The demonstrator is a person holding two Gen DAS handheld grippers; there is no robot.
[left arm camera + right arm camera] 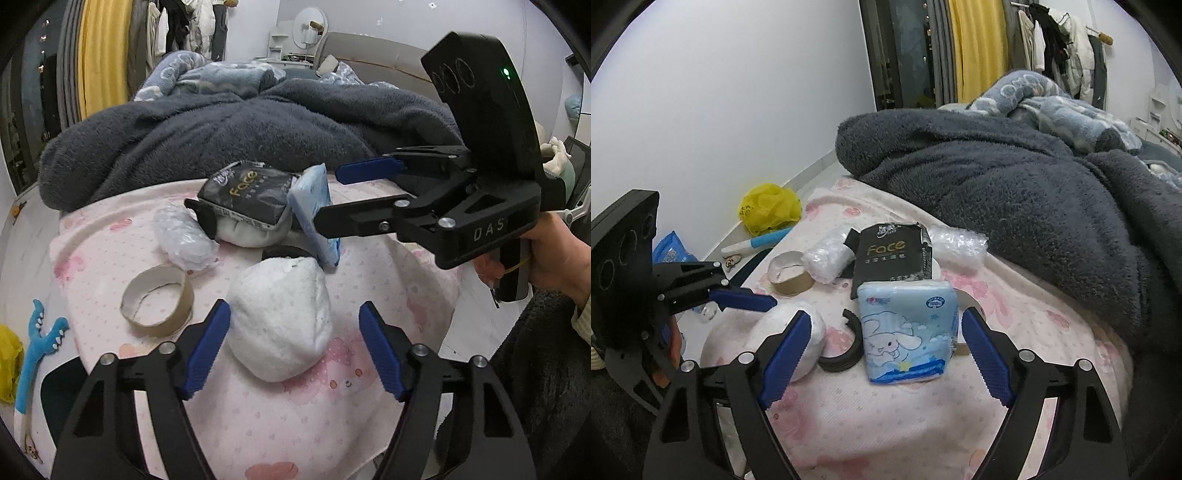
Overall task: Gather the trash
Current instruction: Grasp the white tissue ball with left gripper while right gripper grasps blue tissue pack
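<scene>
On the pink bed sheet (258,424) lie a white crumpled wad (280,321), a cardboard tape ring (157,301), crumpled clear plastic (184,240), a black "Face" tissue pack (247,197) and a light-blue tissue pack (314,214). My left gripper (295,347) is open, its blue pads on either side of the white wad. My right gripper (886,354) is open around the light-blue pack (908,332), not touching. The right wrist view also shows the black pack (890,254), the wad (809,328), the tape ring (788,275), a black broken ring (846,354) and plastic (827,262).
A dark grey fleece blanket (240,133) is heaped behind the items, with a blue patterned blanket (1052,107) beyond. A yellow plastic bag (768,206) lies on the floor by the wall, and a blue toy (37,350) at the bed's edge. Clothes hang at the back.
</scene>
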